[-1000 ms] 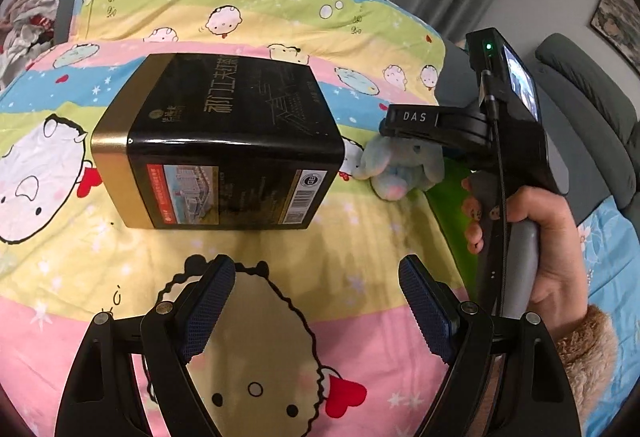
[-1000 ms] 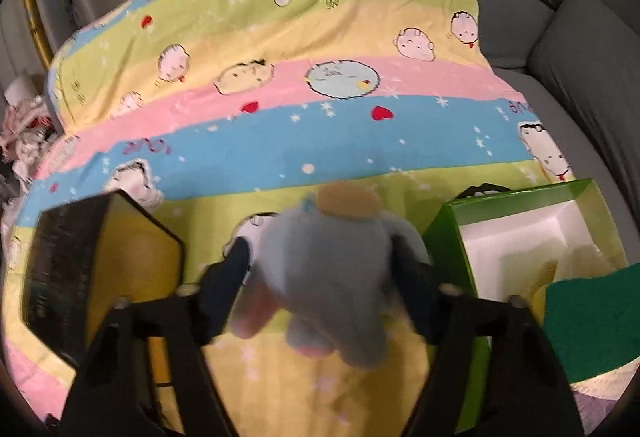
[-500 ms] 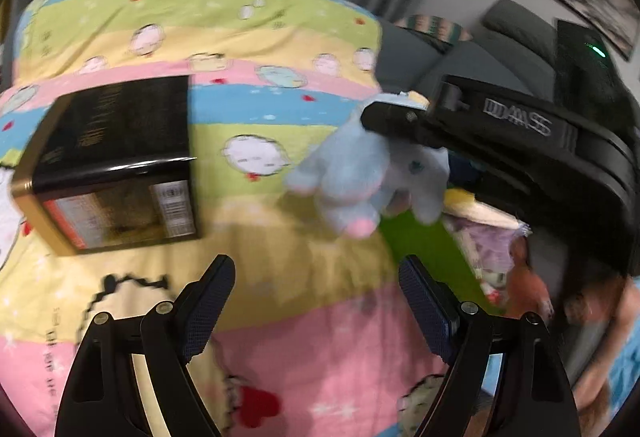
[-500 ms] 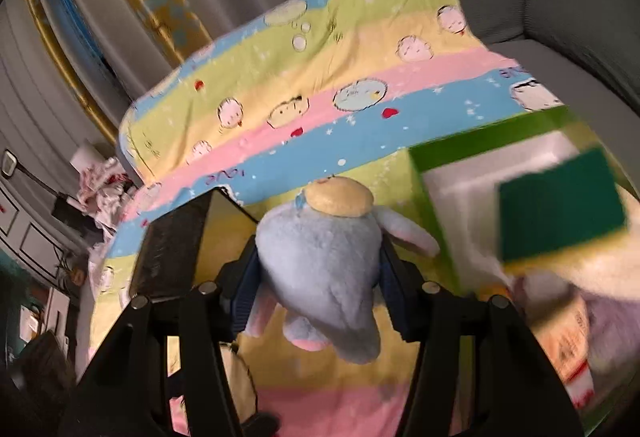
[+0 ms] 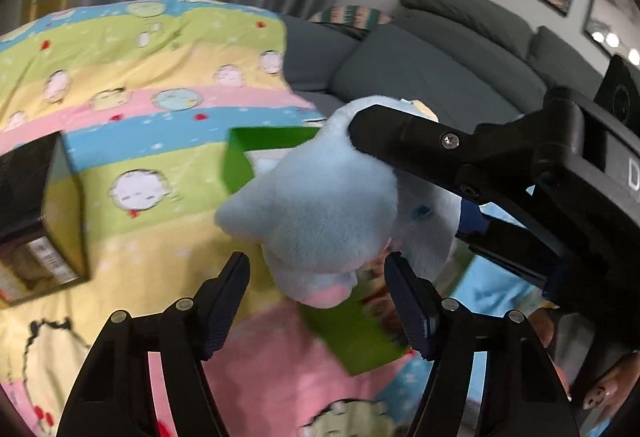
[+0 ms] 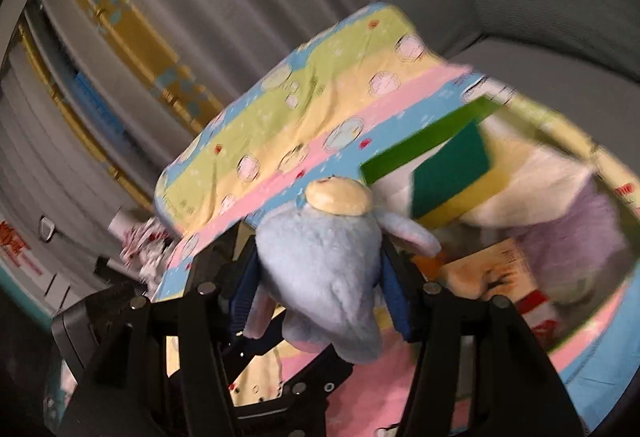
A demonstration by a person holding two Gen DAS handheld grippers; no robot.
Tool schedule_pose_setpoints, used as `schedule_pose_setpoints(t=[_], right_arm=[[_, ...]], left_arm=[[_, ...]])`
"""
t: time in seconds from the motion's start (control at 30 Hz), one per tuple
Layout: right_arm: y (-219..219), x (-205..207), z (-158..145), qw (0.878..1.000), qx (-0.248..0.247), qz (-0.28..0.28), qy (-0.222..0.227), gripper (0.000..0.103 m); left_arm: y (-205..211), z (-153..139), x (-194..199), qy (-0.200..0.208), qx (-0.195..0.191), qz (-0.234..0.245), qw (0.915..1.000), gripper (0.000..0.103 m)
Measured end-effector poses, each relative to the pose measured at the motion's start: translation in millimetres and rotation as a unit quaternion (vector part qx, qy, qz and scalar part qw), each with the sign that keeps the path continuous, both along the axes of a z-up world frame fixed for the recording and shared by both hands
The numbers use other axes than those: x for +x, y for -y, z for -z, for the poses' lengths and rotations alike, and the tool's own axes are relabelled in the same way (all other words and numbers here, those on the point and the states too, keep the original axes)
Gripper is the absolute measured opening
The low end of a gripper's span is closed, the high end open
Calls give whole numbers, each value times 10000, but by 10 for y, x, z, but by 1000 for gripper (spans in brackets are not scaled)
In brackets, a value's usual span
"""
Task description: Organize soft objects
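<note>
The right hand-held gripper (image 6: 320, 273) is clamped on a pale blue plush toy (image 6: 320, 261), its blue-padded fingers (image 6: 394, 297) pressing into the toy's flanks; the toy hangs clear of the striped cartoon-print blanket (image 6: 280, 125) below. In the left wrist view the same plush toy (image 5: 320, 209) appears in mid-air, held from the right by the black body of the right hand-held gripper (image 5: 404, 157), directly ahead of and just above the left hand-held gripper (image 5: 318, 301). The left hand-held gripper's fingers (image 5: 224, 301) stand wide apart and hold nothing. Beneath and behind the toy lies an open green box (image 5: 256, 153) resting on the blanket (image 5: 140, 77); in the right wrist view the green box (image 6: 424, 145) contains a dark green and yellow sponge-like block (image 6: 452, 169) and a lilac soft item (image 6: 568, 237), both blurred. A black and gold tin (image 5: 36, 213) stands on the blanket at far left, well apart from the box. A grey sofa (image 5: 440, 57) lies behind.
</note>
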State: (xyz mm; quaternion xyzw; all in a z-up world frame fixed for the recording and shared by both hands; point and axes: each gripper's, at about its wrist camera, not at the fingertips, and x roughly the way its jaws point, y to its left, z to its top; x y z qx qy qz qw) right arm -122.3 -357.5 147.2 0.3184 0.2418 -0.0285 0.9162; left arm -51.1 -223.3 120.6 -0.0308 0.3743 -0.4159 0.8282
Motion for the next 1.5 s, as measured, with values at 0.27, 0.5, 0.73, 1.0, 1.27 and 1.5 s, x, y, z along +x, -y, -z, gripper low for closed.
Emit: schedule_pose_setpoints(t=[0.27, 0.5, 0.73, 1.0, 1.27, 1.5], right_arm=[[375, -280, 45, 9933, -75, 1097, -353, 57], [533, -167, 243, 9896, 125, 1215, -767, 60], [716, -128, 428, 9842, 289, 1397, -1051, 85], [635, -282, 244, 9859, 3, 1530, -673, 100], [461, -510, -95, 9805, -672, 1790, -444, 102], [368, -627, -231, 9682, -1120, 2158, -581, 102]], left_arm=[[409, -14, 1, -80, 84, 234, 9997, 71], [614, 146, -13, -352, 185, 404, 9984, 71], [604, 150, -52, -518, 90, 503, 9973, 76], [399, -19, -104, -372, 111, 206, 9990, 82], [163, -173, -164, 23, 322, -327, 9989, 92], [-26, -213, -152, -96, 94, -371, 9992, 96]])
